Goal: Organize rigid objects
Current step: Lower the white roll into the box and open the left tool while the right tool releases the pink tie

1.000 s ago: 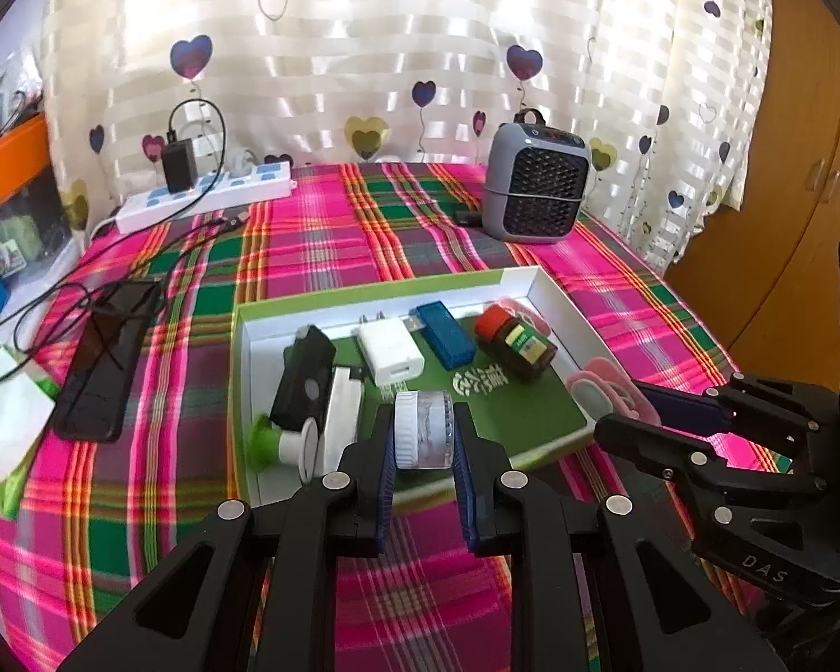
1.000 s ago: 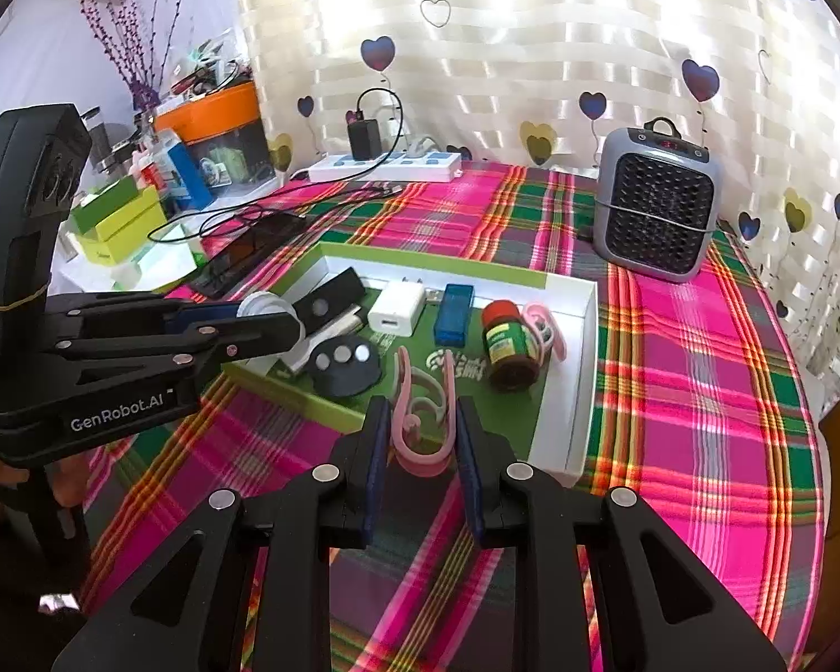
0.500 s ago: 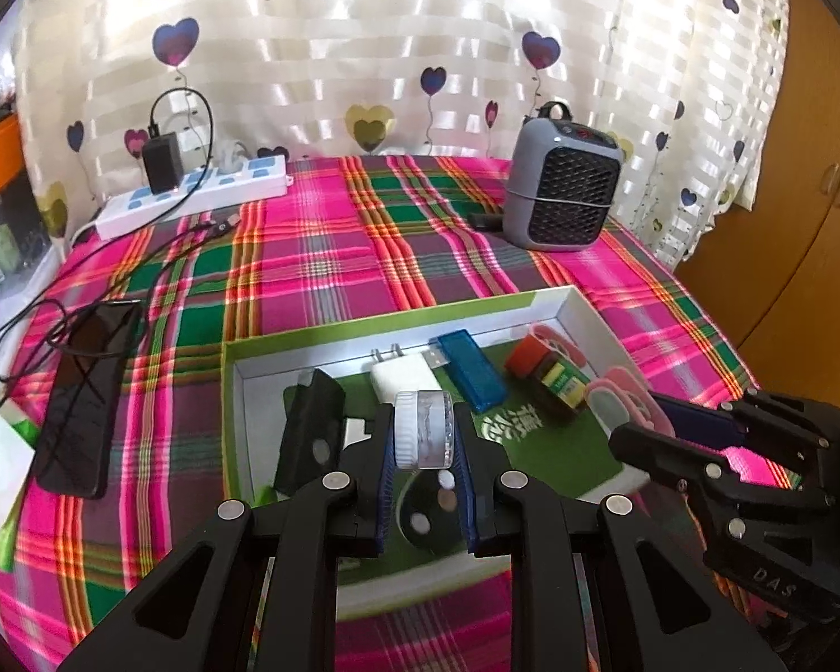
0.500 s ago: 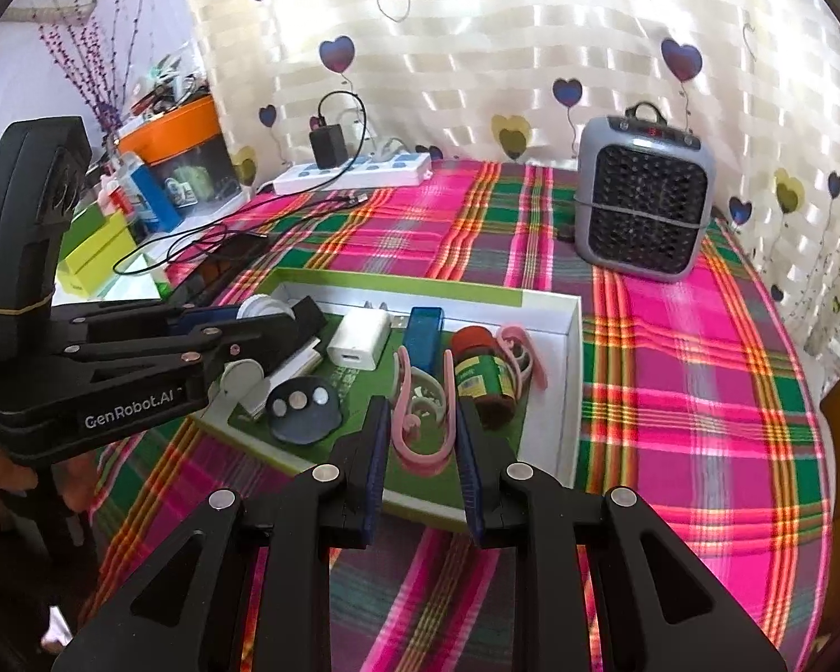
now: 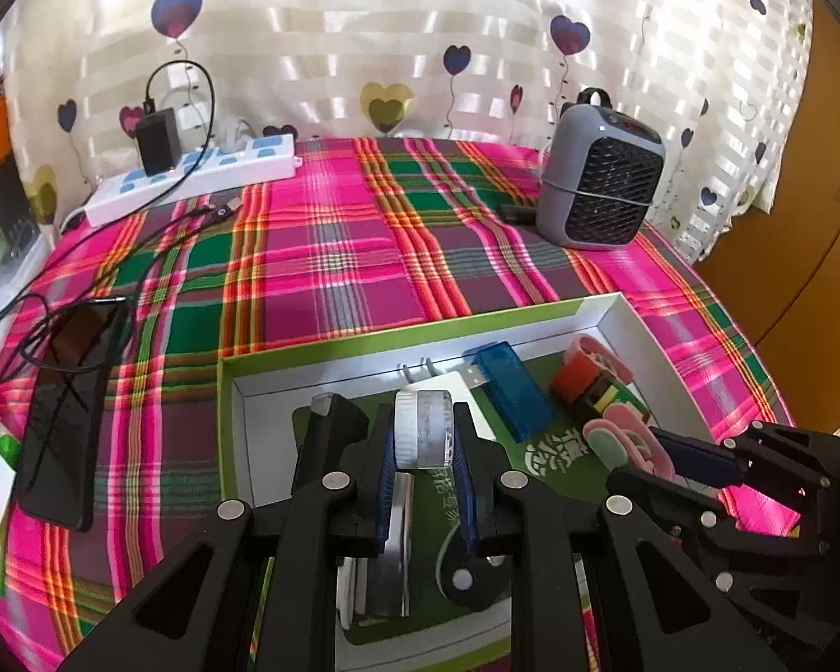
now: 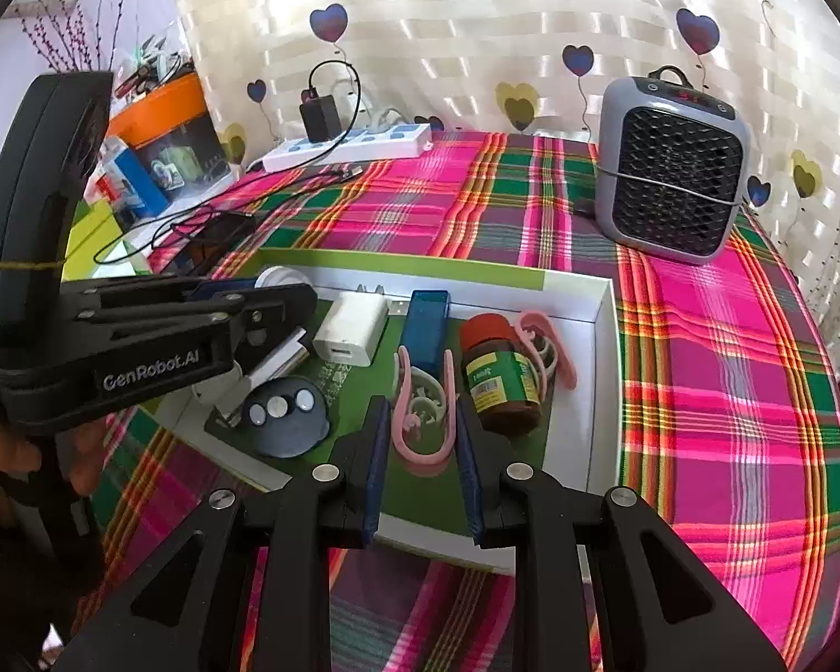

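While your left gripper [image 5: 423, 467] is clamping the clear jar [image 5: 424, 428] and your right gripper [image 6: 423, 448] is pinching the pink clip [image 6: 423, 406], you are hovering over the box [image 6: 602, 392]; I'd release gently into bare spots

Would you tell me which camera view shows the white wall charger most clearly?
The right wrist view: the white wall charger lies unobstructed in the box, prongs and port visible. In the left wrist view, the left gripper and its held jar hide most of it.
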`<state>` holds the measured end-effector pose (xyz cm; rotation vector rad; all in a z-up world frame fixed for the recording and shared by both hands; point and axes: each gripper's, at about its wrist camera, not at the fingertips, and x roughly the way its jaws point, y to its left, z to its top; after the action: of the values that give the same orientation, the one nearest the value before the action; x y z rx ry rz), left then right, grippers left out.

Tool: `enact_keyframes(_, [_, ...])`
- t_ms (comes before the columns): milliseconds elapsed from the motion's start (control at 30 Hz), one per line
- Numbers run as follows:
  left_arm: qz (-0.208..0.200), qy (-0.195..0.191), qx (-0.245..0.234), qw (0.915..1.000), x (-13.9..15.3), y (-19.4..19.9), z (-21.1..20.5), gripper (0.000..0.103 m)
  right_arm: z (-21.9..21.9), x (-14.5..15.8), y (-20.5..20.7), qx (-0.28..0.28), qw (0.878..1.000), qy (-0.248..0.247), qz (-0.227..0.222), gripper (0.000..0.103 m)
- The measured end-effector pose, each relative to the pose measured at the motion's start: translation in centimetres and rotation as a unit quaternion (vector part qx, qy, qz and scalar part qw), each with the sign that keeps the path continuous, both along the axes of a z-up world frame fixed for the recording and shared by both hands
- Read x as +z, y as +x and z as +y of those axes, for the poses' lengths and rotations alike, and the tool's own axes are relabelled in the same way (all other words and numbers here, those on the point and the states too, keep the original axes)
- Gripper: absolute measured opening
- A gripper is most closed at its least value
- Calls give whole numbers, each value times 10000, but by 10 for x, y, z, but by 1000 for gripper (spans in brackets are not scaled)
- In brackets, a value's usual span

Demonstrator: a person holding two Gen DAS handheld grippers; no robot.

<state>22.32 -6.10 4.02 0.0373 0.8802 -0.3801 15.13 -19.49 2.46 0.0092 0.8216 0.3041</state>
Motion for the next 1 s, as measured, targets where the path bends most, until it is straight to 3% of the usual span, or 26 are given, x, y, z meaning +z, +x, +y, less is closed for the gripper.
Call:
enact_keyframes(200, [35, 85, 33, 10000, -7, 5, -2, 18, 7, -7, 4, 34, 9997, -242, 22, 24])
enact_keyframes(1000, [131, 93, 56, 9999, -15, 8, -2, 18, 6, -18, 13, -55, 9991, -380, 183, 24])
